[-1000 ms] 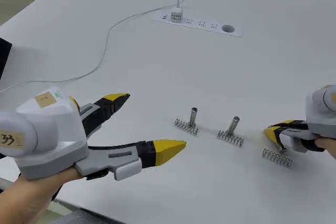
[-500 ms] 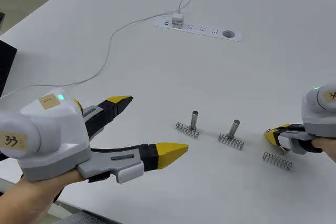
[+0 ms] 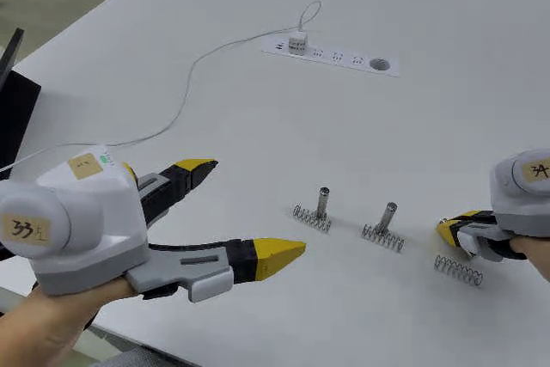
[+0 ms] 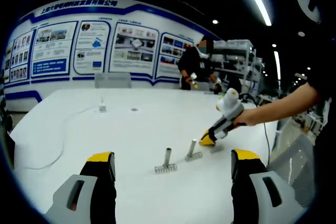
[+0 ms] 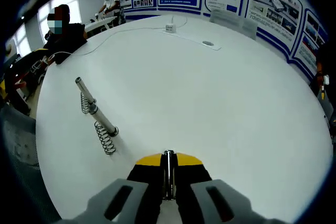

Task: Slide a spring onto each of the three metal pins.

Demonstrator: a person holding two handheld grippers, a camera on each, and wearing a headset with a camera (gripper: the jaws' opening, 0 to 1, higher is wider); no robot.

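1. White surface (image 3: 430, 126) spans the frame. A power strip (image 3: 331, 53) and its cable (image 3: 186, 92) sit at upper middle, well apart from the work.
2. Lower left: the left hand-held gripper (image 3: 239, 209) hovers with jaws spread wide and holds nothing. It points toward the pins, likely ready to take a spring.
3. Centre: the left pin (image 3: 324, 199) stands upright. The left spring (image 3: 311, 217) lies on its side at the pin's foot, apparently not threaded on.
4. Just right of it, the mid pin (image 3: 388, 214) stands the same way, with the mid spring (image 3: 382, 238) flat at its base.
5. Lower right: the last spring (image 3: 458, 270) lies alone, with no pin standing by it.
6. Right edge: the right hand-held gripper (image 3: 449, 229) sits low near that spring. Its own view shows the jaws closed narrow on a thin metal rod, seemingly the third pin (image 5: 168, 177). It is probably held so it can be stood up or steadied for threading.
7. No spring looks seated yet, so the task seems to be at its start.
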